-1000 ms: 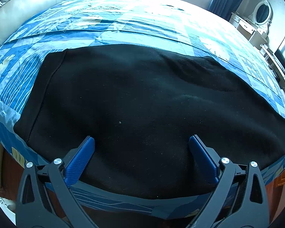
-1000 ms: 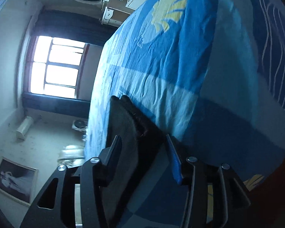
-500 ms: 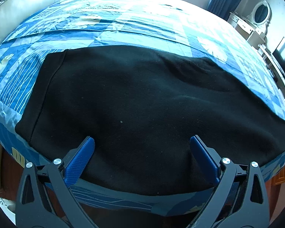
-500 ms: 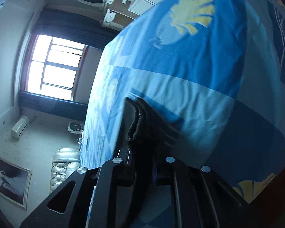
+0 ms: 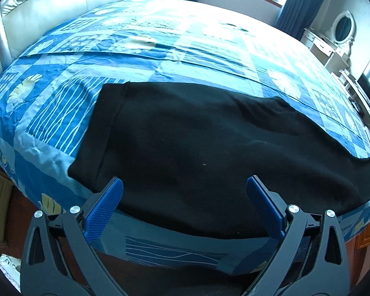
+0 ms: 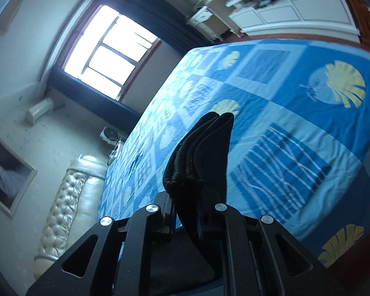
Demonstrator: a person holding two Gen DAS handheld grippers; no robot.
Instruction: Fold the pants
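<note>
Right wrist view: my right gripper (image 6: 197, 212) has clamped its jaws on the hem end of the black pants (image 6: 204, 153) and lifted it off the bed (image 6: 296, 93), beginning the fold. My left gripper (image 5: 185, 197) hovers spread over the pants (image 5: 197, 148) along the bed's near edge.

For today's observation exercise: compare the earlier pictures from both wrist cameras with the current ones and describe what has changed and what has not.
The right gripper has just closed its fingers on the layered end of the black pants and lifted it clear of the blue bedspread, rolling as it rose. In the left view the pants have shifted rightward, their right end now rising out of frame. The left gripper stays open, holding nothing above the pants.
</note>
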